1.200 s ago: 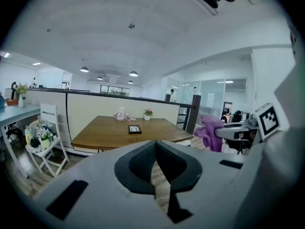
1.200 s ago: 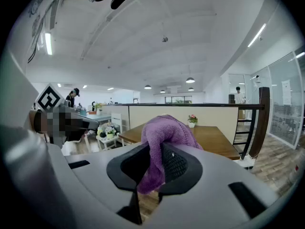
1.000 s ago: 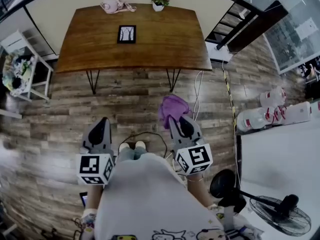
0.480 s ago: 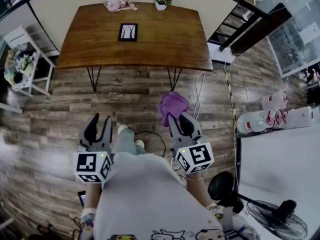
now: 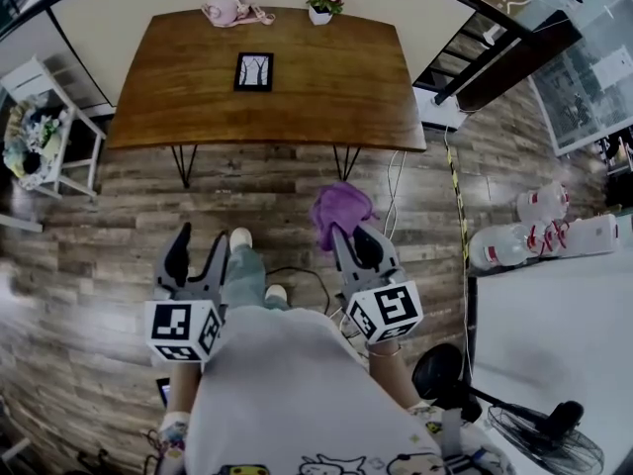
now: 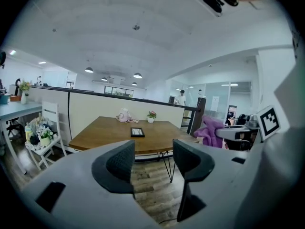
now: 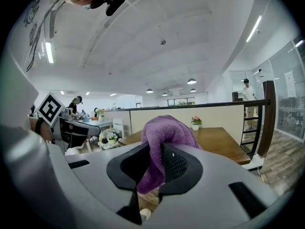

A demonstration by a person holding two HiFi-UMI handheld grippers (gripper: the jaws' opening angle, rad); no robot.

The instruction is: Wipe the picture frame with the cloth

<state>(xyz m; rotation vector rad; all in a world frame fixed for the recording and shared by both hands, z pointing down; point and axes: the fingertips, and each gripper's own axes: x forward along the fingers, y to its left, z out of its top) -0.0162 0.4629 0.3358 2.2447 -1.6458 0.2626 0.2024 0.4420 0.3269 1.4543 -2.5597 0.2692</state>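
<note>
A small black picture frame [image 5: 253, 71] lies flat on the wooden table [image 5: 326, 87], far ahead of both grippers; in the left gripper view the picture frame [image 6: 137, 132] shows beyond the jaws. My right gripper [image 5: 353, 241] is shut on a purple cloth [image 5: 340, 211], which bunches up over its fingertips; the cloth [image 7: 164, 137] fills the jaws in the right gripper view. My left gripper [image 5: 196, 247] hangs over the floor with its jaws opening and nothing between them.
A pink teapot-like thing [image 5: 224, 7] and a small flower pot [image 5: 321, 4] stand at the table's far edge. A white chair with clutter [image 5: 40, 127] is at the left. Water jugs [image 5: 514, 236] and a fan [image 5: 539, 428] stand at the right. Cables [image 5: 391, 186] trail on the floor.
The left gripper's jaws have gone from shut to wide apart. Both grippers have drifted a little toward the table; the person's feet have stepped forward.
</note>
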